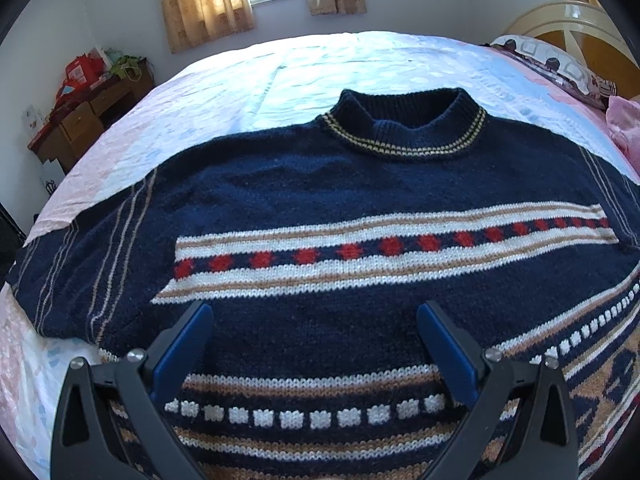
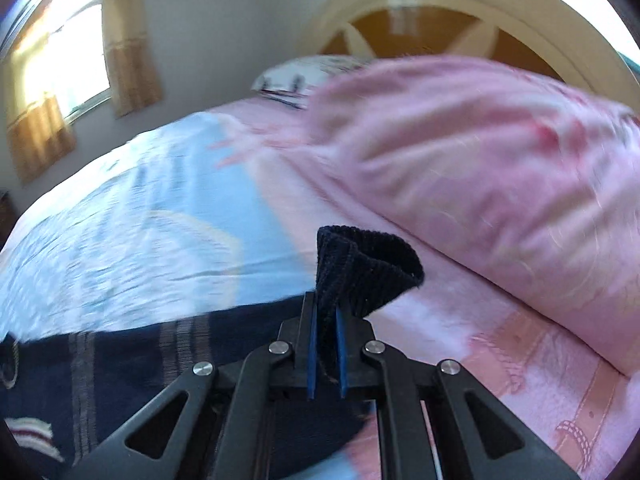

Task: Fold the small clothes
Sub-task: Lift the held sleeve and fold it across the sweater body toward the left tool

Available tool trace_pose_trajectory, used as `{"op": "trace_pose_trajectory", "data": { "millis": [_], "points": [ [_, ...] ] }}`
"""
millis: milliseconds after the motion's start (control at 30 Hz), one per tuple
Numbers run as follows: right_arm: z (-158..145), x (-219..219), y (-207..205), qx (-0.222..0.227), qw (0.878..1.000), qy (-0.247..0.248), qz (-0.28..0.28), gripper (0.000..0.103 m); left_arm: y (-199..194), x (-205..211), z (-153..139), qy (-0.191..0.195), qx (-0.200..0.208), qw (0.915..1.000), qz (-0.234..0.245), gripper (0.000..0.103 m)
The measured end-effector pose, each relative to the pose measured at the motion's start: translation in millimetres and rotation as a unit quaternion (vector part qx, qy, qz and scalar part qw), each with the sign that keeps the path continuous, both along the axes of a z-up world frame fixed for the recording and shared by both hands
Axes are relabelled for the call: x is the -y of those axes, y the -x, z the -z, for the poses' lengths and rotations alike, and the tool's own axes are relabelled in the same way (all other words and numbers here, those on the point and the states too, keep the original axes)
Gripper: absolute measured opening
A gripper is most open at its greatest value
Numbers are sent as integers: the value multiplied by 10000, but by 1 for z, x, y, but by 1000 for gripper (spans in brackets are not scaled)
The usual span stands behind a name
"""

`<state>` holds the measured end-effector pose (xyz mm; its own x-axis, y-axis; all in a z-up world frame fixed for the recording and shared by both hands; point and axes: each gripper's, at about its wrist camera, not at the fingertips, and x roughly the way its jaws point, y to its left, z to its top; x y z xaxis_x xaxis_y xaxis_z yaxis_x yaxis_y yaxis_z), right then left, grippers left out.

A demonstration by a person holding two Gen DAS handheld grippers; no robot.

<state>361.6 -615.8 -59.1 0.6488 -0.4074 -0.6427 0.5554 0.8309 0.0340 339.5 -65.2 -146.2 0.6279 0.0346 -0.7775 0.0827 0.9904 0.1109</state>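
A navy knit sweater (image 1: 320,184) with white, tan and red stripes lies flat and face up on the bed, collar (image 1: 408,124) toward the far side. My left gripper (image 1: 314,312) is open and empty, hovering over the sweater's lower body. In the right wrist view my right gripper (image 2: 325,312) is shut on the ribbed cuff (image 2: 368,268) of the sweater's right sleeve (image 2: 160,344). The cuff sticks up between the blue pads.
The bed has a pale blue and pink sheet (image 1: 280,68). A pink quilt (image 2: 500,168) is heaped at the right by the headboard (image 2: 472,12), with a patterned pillow (image 1: 556,64). A wooden desk (image 1: 88,116) stands at the far left wall.
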Motion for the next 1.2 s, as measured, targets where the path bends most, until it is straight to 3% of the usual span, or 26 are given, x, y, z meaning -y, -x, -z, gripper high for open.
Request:
{"op": "trace_pose_trajectory", "data": {
  "millis": [300, 533, 800, 1033, 1067, 1133, 1200],
  "points": [
    [-21, -117, -24, 147, 9920, 295, -1218, 7, 2, -3, -1, 119, 41, 9999, 30, 103],
    [-21, -223, -37, 145, 9705, 559, -2342, 7, 2, -6, -2, 345, 25, 9994, 77, 103],
    [16, -329, -38, -8, 9394, 686, -3359, 7, 5, -5, -3, 346, 96, 9993, 134, 103],
    [49, -360, -40, -226, 9260, 431, -3743, 8, 5, 3, -4, 223, 85, 9994, 256, 103],
    [51, -361, -40, -253, 9238, 353, -3805, 10, 5, 5, -6, 183, 60, 9994, 296, 103],
    [52, -360, -37, -293, 9179, 129, -3955, 24, 6, 7, -11, 165, 29, 9993, 341, 103],
    [45, -354, -27, -201, 9134, -49, -4066, 53, 8, 11, -22, 228, 56, 9989, 414, 103]
  ]
}}
